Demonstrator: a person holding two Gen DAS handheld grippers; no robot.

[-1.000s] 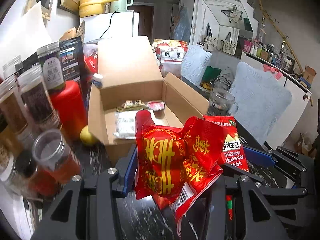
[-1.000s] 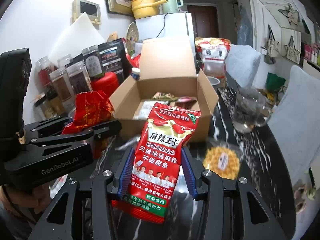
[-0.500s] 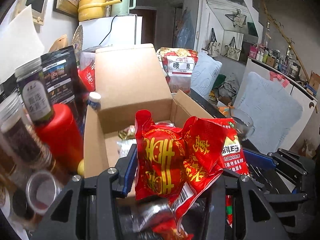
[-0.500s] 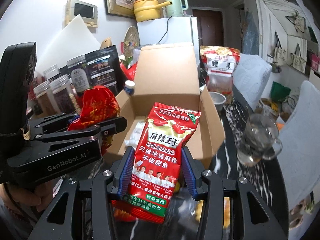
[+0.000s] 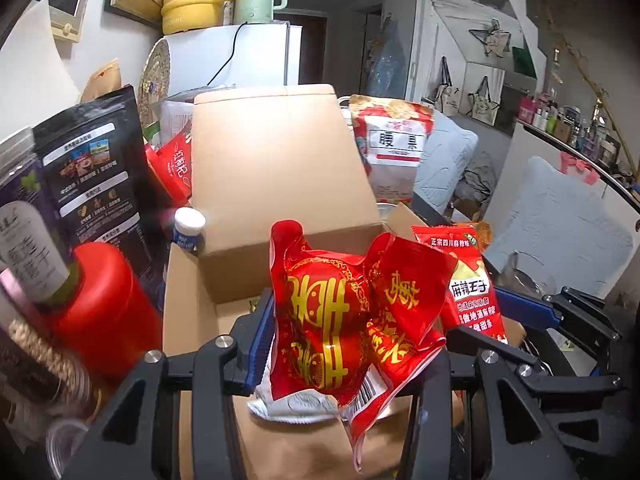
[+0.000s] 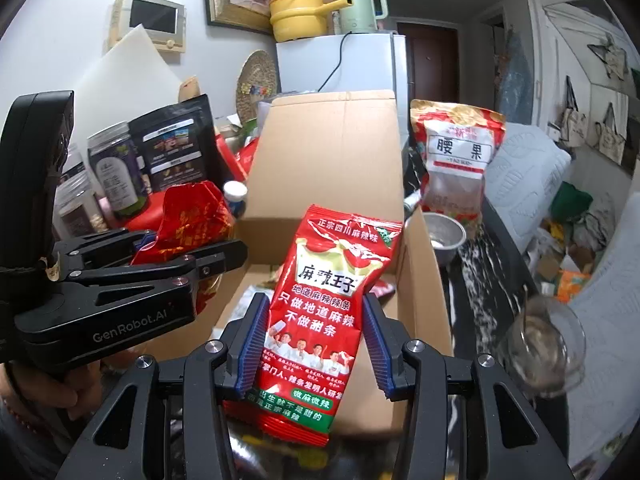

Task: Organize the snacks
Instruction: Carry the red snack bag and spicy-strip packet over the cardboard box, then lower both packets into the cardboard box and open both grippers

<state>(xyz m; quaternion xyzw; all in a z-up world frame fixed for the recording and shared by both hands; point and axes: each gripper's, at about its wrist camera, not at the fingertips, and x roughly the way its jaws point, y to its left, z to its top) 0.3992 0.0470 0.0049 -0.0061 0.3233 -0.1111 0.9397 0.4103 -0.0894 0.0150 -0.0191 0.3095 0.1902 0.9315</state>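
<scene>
Both grippers poised over the open cardboard box (image 6: 416, 248) for release: left gripper (image 5: 352, 340) jaws pinching a crumpled red-and-gold packet (image 5: 332, 320), right gripper (image 6: 316, 344) jaws pinching the upright spicy-strip packet (image 6: 324, 304) above the box's near edge.

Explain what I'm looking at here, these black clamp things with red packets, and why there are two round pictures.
Each round picture comes from a fisheye camera on a hand-held clamp tool; a person carries one in each hand. The left gripper has its jaws shut on a crinkled red and gold packet. The right gripper has its jaws shut on a red spicy-strip snack bag. In the right view, the left tool shows at the side. Both are poised over an open cardboard box that already holds some packets. Around it stand jars, a black pouch and a cashew bag.
</scene>
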